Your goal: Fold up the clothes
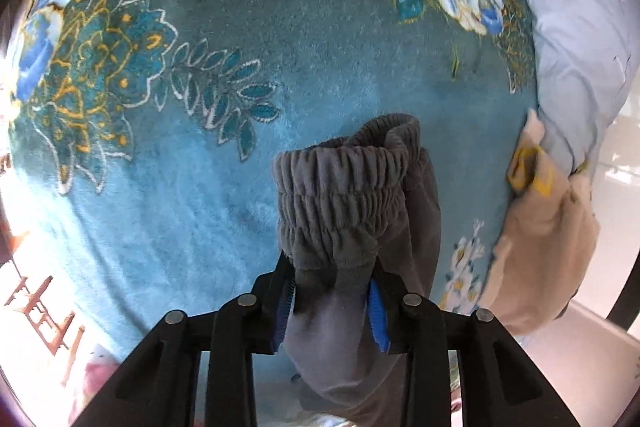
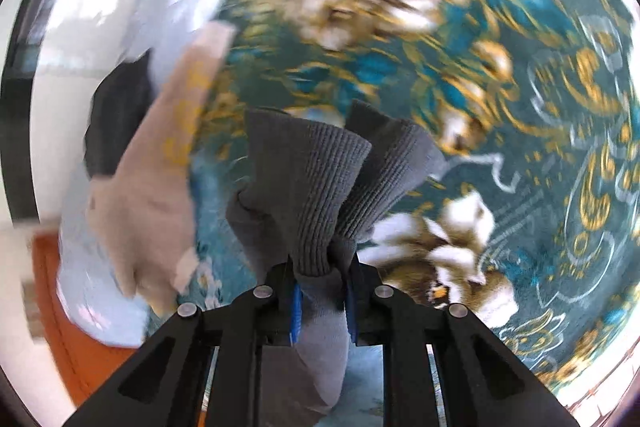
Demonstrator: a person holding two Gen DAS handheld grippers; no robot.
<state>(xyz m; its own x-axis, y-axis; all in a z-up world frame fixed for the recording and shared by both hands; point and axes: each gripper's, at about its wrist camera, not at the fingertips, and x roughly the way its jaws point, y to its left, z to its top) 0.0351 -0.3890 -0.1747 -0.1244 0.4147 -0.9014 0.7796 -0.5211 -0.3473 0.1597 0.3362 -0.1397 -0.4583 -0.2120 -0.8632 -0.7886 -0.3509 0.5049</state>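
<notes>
While both ends of the grey trousers (image 1: 352, 211) hang above the teal floral bed blanket (image 1: 160, 187), the left claw (image 1: 332, 303) is clamped on fabric just below the elastic waistband (image 1: 340, 179), and the right claw (image 2: 320, 299) is clamped on the two ribbed ankle cuffs (image 2: 320, 179). A beige garment (image 1: 540, 247) lies at the blanket's edge beside a pale blue pillow (image 1: 568, 27). A clean fold likely needs both grips firm, cuffs brought level with the waistband, then lowered together.
</notes>
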